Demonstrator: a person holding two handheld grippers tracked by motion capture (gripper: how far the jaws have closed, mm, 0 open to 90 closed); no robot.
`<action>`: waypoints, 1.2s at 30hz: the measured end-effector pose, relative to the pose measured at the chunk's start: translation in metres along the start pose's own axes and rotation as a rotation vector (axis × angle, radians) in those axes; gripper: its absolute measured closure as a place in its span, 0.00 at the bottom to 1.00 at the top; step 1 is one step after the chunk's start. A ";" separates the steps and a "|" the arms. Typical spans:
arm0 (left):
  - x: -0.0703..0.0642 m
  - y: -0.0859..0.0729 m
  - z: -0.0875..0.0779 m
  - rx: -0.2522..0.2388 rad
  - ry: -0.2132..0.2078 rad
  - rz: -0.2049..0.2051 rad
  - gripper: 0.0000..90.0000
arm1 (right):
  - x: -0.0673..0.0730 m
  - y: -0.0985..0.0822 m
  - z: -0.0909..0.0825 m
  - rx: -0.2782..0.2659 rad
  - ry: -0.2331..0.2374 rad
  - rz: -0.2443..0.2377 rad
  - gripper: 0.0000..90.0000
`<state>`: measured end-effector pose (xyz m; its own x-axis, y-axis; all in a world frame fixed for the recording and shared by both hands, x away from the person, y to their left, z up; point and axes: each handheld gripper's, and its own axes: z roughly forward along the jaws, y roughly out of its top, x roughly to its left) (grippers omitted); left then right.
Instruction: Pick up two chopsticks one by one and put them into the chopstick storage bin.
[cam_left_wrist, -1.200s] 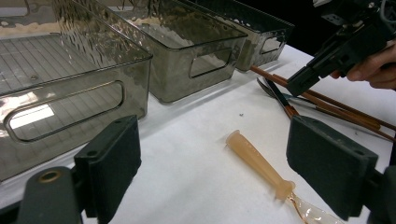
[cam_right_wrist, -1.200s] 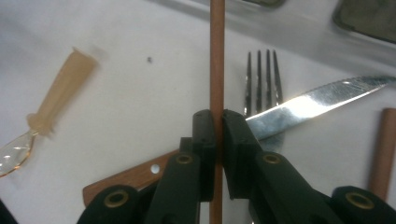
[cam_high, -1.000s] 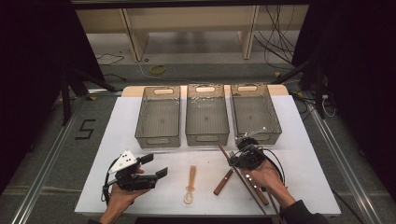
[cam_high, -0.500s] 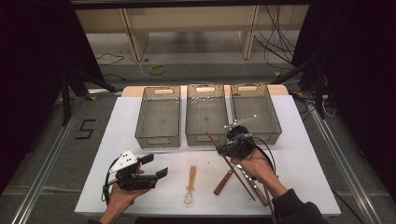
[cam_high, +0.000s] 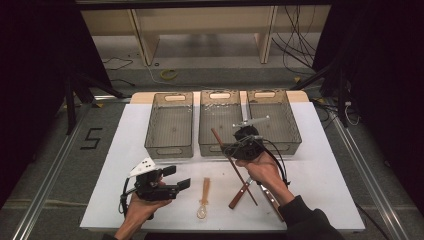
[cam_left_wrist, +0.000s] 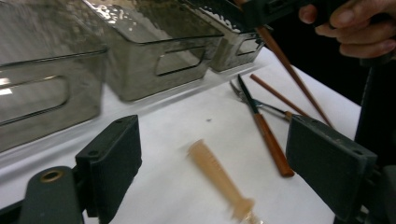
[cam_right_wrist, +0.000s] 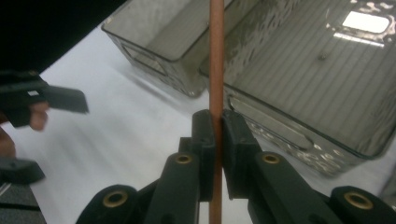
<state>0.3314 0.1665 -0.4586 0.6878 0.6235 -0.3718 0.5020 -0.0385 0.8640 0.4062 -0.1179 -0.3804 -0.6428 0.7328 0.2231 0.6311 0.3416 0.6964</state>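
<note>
- My left tool (cam_high: 176, 177) hangs low over the near left part of the white counter (cam_high: 125, 135). In the left gripper view its two black pads (cam_left_wrist: 112, 163) stand wide apart and there is nothing between them.
- Just to the right of it a light wooden utensil (cam_high: 204, 195) lies flat on the counter, with its wooden handle pointing away from me.
- Behind, three clear grey bins stand in a row across the counter: the left bin (cam_high: 170, 125), the middle bin (cam_high: 218, 122) and the right bin (cam_high: 274, 120). They stand just beside each other.
- My right tool (cam_high: 235, 148) is lifted above the counter, at the near edge of the middle bin. Its pads (cam_right_wrist: 205, 140) are pressed together on a thin brown chopstick (cam_high: 233, 165).
- The chopstick is off the counter and tilted. In the high view its upper end lies over the near wall of the middle bin, and its lower end points down toward me and to the right.
- Under my right hand (cam_high: 262, 170) a knife with a brown handle (cam_high: 240, 194) lies on the counter, and a second chopstick (cam_left_wrist: 276, 94) rests near it.
</note>
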 end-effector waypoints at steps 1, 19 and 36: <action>-0.002 0.003 0.004 0.007 -0.010 -0.004 0.20 | 0.001 0.001 0.001 -0.006 0.001 0.001 0.94; -0.026 0.029 0.060 0.058 -0.086 -0.081 0.34 | 0.022 0.006 0.007 -0.072 0.053 -0.003 0.94; -0.029 0.032 0.076 0.077 -0.126 -0.120 0.60 | 0.028 0.005 0.010 -0.109 0.079 0.011 0.94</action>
<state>0.3675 0.0884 -0.4459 0.6779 0.5249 -0.5147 0.6201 -0.0324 0.7838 0.3952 -0.0895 -0.3777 -0.6711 0.6862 0.2808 0.5898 0.2646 0.7630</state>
